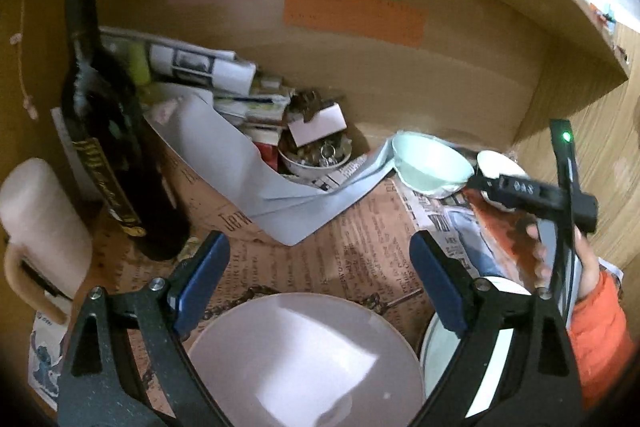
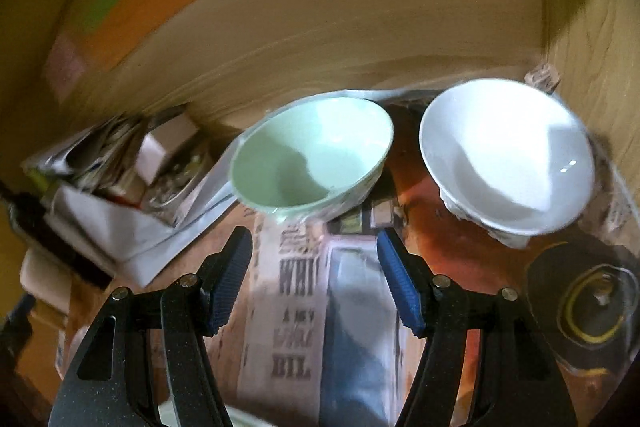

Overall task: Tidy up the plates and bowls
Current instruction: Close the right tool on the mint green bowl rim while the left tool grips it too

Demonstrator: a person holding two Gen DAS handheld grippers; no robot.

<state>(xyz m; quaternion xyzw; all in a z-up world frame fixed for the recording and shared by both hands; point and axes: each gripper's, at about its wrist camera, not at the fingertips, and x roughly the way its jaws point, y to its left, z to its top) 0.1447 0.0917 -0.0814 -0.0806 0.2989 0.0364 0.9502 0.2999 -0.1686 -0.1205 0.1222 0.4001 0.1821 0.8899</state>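
Note:
A pale pink plate (image 1: 304, 359) lies on the newspaper-covered desk just below my open, empty left gripper (image 1: 320, 263). A white plate (image 1: 496, 343) lies beside it on the right, partly hidden by the right finger. A pale green bowl (image 1: 430, 163) (image 2: 312, 155) and a white bowl (image 1: 500, 163) (image 2: 508, 155) stand at the back right. My right gripper (image 2: 314, 267) is open and empty, a little short of the green bowl; its body shows in the left wrist view (image 1: 532, 193).
A dark wine bottle (image 1: 108, 131) and a cream mug (image 1: 40, 227) stand at the left. A pile of papers (image 1: 224, 107) and a small bowl of keys (image 1: 316, 153) fill the back. A glass lid (image 2: 592, 307) lies at right. Wooden walls enclose the desk.

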